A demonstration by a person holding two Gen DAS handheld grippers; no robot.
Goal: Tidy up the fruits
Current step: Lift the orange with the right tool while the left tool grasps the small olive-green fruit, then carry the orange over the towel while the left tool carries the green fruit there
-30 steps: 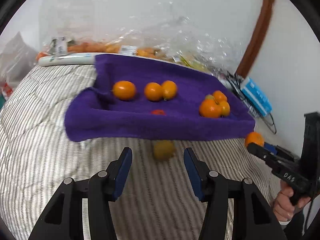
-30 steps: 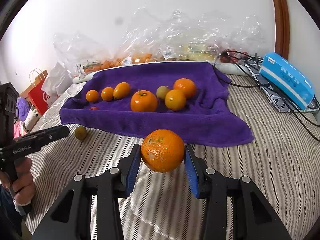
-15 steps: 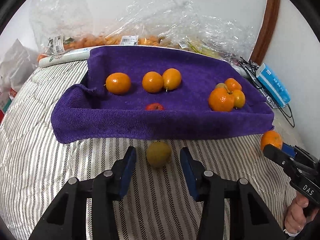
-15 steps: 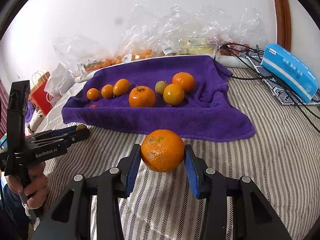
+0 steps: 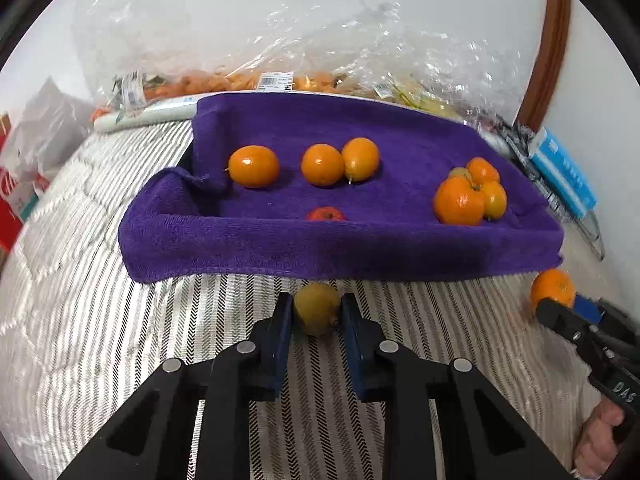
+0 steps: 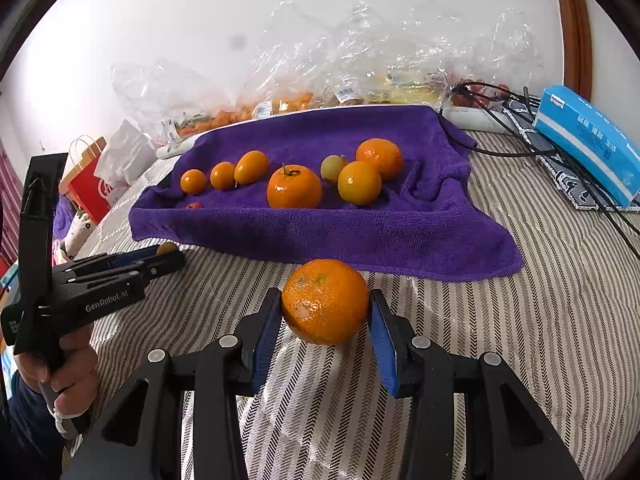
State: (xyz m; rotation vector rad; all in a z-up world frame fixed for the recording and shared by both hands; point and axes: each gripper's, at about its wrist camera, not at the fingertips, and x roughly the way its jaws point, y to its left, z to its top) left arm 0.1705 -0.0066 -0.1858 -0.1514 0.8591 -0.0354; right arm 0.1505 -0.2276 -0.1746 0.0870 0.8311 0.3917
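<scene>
A small yellow-green fruit [image 5: 316,312] lies on the striped bedspread just before the purple towel [image 5: 360,248], and my left gripper [image 5: 316,300] is shut on it, both blue pads pressing its sides. In the right wrist view my right gripper [image 6: 325,298] is shut on a big orange [image 6: 325,304] held just above the bedspread near the towel's [image 6: 320,236] front edge. On the towel sit three small oranges [image 5: 322,164] at the left, a small red fruit [image 5: 325,213], and a cluster of oranges [image 5: 460,200] at the right.
Clear plastic bags [image 6: 320,80] holding more fruit line the wall behind the towel. A blue box [image 6: 588,140] and black cables [image 6: 520,120] lie at the right. A red paper bag [image 6: 86,184] stands at the far left. The striped bedspread [image 6: 540,300] spreads around.
My left gripper moved forward and lower around the yellow-green fruit, and its jaws closed on it. The right gripper kept still with the orange.
</scene>
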